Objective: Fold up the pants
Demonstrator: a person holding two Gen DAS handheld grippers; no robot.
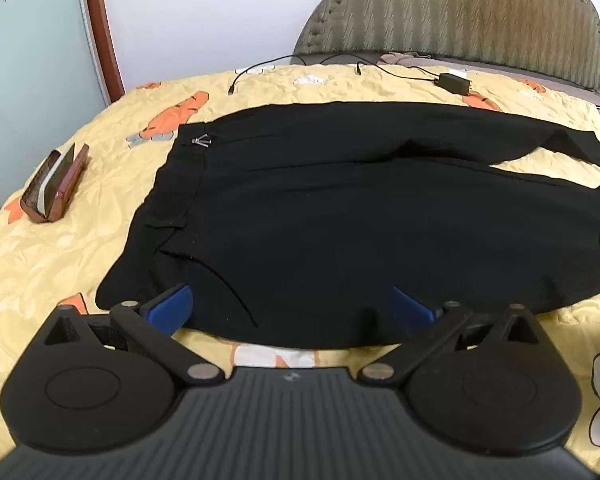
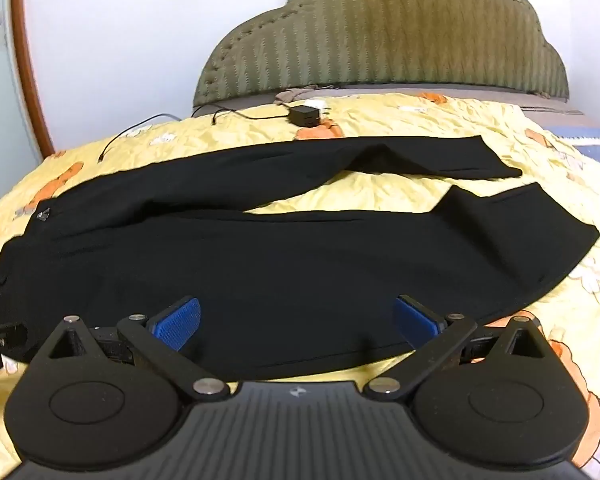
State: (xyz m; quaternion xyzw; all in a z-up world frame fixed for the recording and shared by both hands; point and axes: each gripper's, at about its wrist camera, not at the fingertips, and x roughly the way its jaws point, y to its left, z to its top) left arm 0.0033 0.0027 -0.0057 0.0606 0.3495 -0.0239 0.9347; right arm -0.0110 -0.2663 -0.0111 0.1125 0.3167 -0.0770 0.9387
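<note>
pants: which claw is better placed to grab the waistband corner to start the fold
Left. The left claw hangs open at the near hem by the waistband end of the pants; the right claw sits farther along the leg.

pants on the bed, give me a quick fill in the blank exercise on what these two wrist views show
1. The black pants lie spread on a bedspread whose main colour is ____.
2. The jaws of the left gripper and the right gripper both stand ____, with nothing gripped.
3. The two legs of the pants lie ____ at the hem end, with bedspread showing between them.
4. The black charger lies between the pants and the padded ____.

Missing words: yellow; open; apart; headboard
</note>
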